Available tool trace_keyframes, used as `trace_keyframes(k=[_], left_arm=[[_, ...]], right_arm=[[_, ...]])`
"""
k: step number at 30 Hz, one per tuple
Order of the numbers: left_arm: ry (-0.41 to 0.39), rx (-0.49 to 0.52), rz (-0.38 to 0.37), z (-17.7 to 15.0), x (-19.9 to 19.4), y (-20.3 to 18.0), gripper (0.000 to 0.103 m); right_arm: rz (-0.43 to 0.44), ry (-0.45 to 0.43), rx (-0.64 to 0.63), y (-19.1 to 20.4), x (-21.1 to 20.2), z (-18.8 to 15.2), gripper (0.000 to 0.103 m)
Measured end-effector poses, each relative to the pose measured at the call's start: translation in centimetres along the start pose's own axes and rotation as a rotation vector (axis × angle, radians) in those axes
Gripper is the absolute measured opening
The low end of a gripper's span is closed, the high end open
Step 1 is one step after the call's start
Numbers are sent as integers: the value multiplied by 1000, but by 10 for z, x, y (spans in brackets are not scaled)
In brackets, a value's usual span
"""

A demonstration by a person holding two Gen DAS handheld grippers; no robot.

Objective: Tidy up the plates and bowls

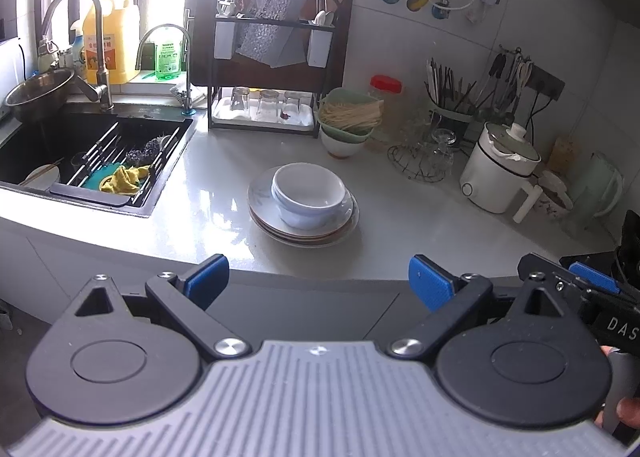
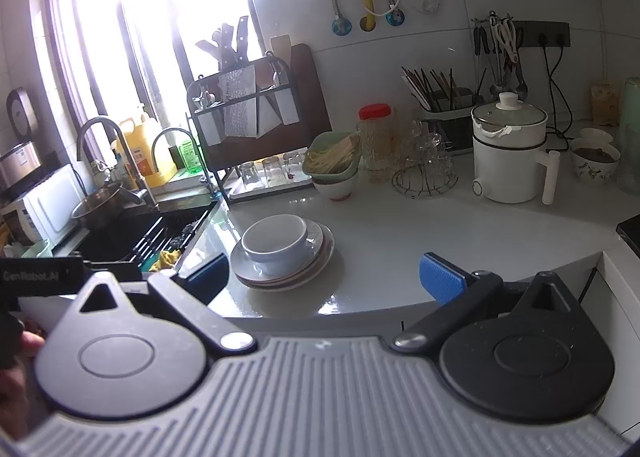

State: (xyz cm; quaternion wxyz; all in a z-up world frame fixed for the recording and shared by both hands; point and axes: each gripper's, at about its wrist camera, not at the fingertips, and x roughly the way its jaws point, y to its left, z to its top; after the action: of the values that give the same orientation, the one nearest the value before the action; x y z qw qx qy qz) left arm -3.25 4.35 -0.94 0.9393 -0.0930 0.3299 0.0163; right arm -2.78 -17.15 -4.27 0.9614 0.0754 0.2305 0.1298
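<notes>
Kitchen surface (image 1: 420, 225) by the sink (image 1: 48, 145), bowls (image 1: 308, 189) stacked on plates (image 1: 260, 201) near its front edge, bare room around them, left gripper (image 1: 319, 281) and right gripper (image 2: 325, 277) both wide apart, holding nothing, back from the edge

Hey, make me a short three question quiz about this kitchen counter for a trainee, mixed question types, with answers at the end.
1. True or false: the white bowl sits on the stack of plates.
2. Which side of the plates is the sink on in the left wrist view: A left, B right?
3. Fill in: both the left claw and the right claw are ____ and holding nothing.

Key: 1 true; 2 A; 3 open.
</notes>
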Motion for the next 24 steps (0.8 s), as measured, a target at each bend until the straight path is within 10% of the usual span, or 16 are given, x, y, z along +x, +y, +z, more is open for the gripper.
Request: trace_keyframes(k=[24], left_arm=[[6,35,31,-6,-5,-11,98]], right_arm=[[-20,5,15,-2,-8,-4,103]])
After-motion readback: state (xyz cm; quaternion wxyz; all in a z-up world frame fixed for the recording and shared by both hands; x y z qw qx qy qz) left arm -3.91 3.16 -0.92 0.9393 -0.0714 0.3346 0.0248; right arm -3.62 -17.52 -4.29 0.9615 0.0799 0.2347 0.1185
